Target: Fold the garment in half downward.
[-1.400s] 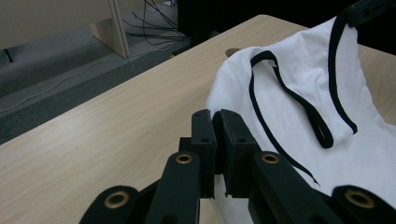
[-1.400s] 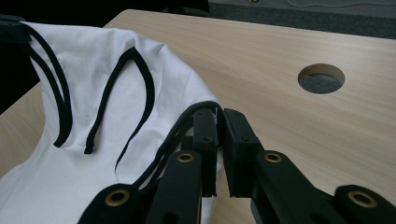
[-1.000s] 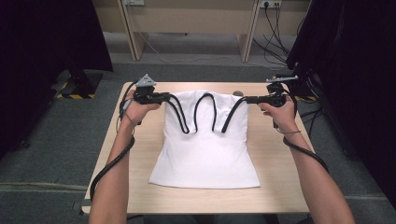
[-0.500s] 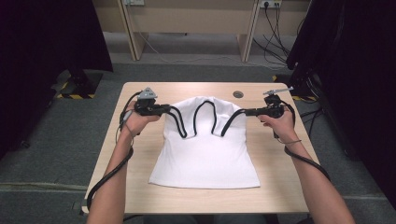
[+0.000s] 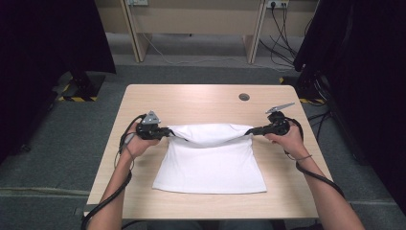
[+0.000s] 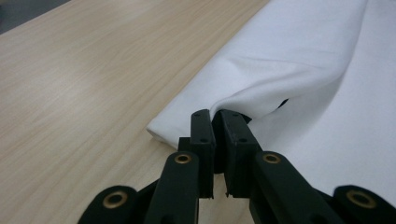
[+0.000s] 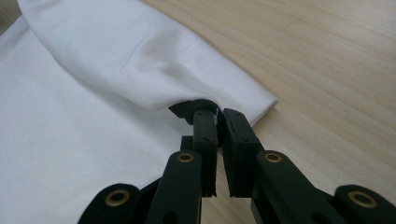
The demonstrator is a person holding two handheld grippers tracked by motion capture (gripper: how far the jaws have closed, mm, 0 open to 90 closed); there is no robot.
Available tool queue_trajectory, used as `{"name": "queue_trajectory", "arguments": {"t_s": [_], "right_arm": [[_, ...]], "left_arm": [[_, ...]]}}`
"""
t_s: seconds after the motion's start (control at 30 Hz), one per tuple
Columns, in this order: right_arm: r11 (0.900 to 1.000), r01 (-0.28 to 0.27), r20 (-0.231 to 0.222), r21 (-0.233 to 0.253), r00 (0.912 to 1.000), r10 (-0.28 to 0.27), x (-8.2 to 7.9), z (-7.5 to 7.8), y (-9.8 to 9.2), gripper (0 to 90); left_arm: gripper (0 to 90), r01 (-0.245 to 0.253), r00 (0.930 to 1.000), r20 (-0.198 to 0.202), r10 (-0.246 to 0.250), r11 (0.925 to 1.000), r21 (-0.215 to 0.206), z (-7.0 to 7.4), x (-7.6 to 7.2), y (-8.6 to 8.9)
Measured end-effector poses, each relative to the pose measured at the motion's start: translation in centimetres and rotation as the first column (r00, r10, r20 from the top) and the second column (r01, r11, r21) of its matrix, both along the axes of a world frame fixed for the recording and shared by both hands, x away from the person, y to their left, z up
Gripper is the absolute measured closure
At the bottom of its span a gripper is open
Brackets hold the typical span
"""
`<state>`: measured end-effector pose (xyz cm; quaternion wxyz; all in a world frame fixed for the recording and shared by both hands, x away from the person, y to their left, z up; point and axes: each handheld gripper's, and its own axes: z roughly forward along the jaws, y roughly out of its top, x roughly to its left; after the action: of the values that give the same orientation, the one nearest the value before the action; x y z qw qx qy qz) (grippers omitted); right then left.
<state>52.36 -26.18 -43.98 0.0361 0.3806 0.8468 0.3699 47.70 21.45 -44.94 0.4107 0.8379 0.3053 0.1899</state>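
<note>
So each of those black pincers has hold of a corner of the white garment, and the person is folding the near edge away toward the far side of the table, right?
Not quite. The high view shows the left gripper and right gripper holding the white garment by its far edge, folded toward the person; the near edge lies flat on the table.

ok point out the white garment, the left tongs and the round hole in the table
white cloth garment (image 5: 210, 165): high view, flat lower panel
left tongs (image 6: 216, 122): left gripper view, between the tips pinching fabric
round dark table hole (image 5: 244, 97): high view, its centre
</note>
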Motion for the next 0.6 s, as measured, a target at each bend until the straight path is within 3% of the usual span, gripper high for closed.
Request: {"name": "queue_trajectory", "arguments": {"t_s": [0.33,0.43,0.6], "right_arm": [[1.000,-0.019,0.077,-0.019,0.9968,0.021,-1.5,1.4,0.7,84.8],[0.999,-0.029,0.092,-0.045,0.9952,0.033,-1.9,1.4,1.0,84.8],[0.998,-0.039,0.104,-0.048,0.9936,0.044,-2.5,1.5,1.0,84.8]], "left_arm": [[83.1,0.009,0.9984,0.055,-0.011,0.9995,0.030,1.1,-1.1,-0.1],[83.1,0.013,0.9977,0.066,-0.015,0.9994,0.033,1.3,-1.5,-0.1],[83.2,0.024,0.9962,0.082,-0.028,0.9985,0.049,1.7,-2.2,-0.1]]}}
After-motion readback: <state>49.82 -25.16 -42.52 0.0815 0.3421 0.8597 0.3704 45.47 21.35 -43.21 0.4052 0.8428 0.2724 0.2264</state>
